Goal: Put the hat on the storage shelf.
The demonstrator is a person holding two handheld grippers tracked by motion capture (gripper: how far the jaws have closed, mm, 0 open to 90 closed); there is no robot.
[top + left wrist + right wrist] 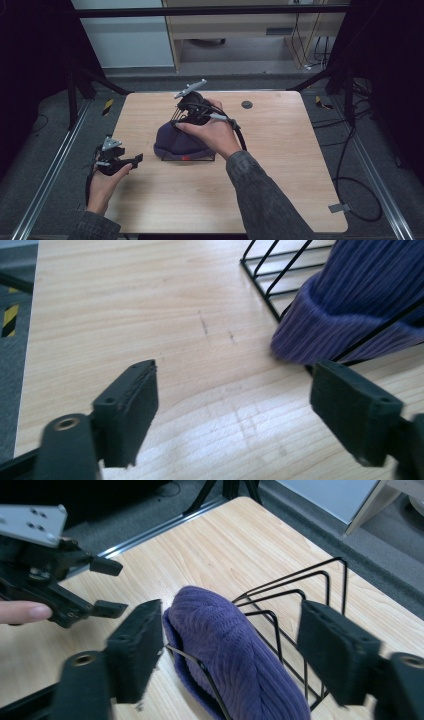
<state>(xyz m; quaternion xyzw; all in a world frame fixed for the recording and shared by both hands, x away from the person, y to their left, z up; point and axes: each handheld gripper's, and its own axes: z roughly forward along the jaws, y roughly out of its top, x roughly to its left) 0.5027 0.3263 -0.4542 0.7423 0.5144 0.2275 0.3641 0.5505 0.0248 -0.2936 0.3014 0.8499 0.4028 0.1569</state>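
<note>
From the high view, your left claw [134, 160] rested at the left edge of the wooden table [280, 165], held in your left hand [102, 185], its jaws apart and pointing right, toward the purple hat [172, 142]. The hat lay in a black wire rack [192, 157] near the middle of the table, well apart from that claw. Your right hand [212, 132] held the right claw [192, 107] just above the far side of the hat.

In the left gripper view, your left claw [232, 412] stood wide open over bare wood. The hat [350, 300] and the rack [272, 280] were ahead and to the right, the hat's brim just beyond the right jaw.

In the right gripper view, your right claw [232, 647] was open too, with the hat [225, 650] directly between its jaws. The left jaw stood just beside the hat; I cannot tell if it touched. The rack's wires [300, 592] rose beside and across the hat. Your left claw [107, 587] showed farther off, at the left.
</note>
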